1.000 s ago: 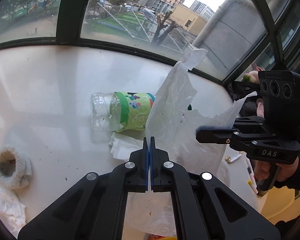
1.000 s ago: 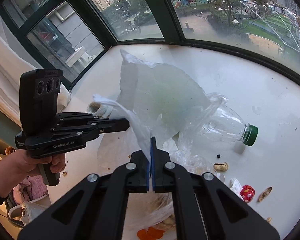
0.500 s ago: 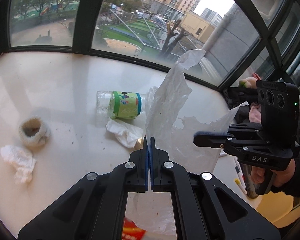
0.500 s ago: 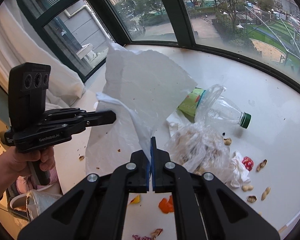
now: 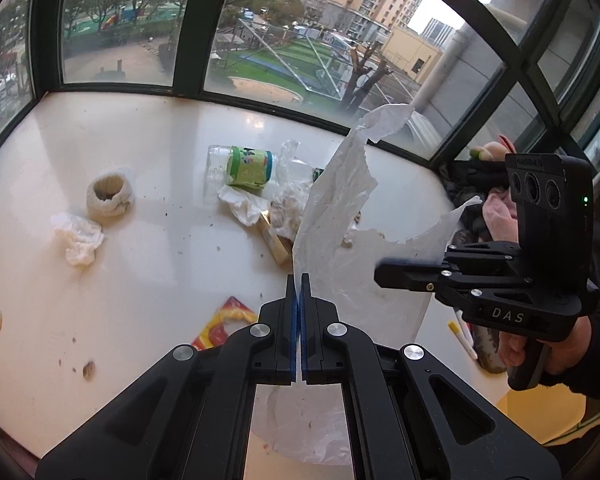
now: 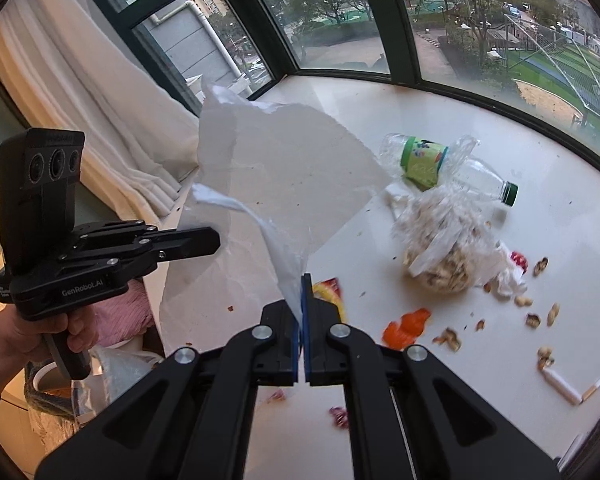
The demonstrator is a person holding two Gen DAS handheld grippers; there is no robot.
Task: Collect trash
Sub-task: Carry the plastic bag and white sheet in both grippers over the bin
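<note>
Both grippers have lifted the thin translucent white plastic bag (image 5: pixel 331 216) up and away from the white window ledge (image 5: pixel 140 152). The left gripper (image 5: pixel 298 280) and right gripper (image 6: pixel 301 284) each keep their jaws clamped on a bag edge. The trash, such as the clear plastic bottle with green label (image 6: pixel 439 164), now lies further away, so I judge nothing is collected yet.

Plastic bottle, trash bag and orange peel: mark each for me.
Plastic bottle (image 6: pixel 423 164): right wrist view, on its green label.
Trash bag (image 6: pixel 296 168): right wrist view, on the raised translucent sheet.
Orange peel (image 6: pixel 405 326): right wrist view, on the middle of the piece.
</note>
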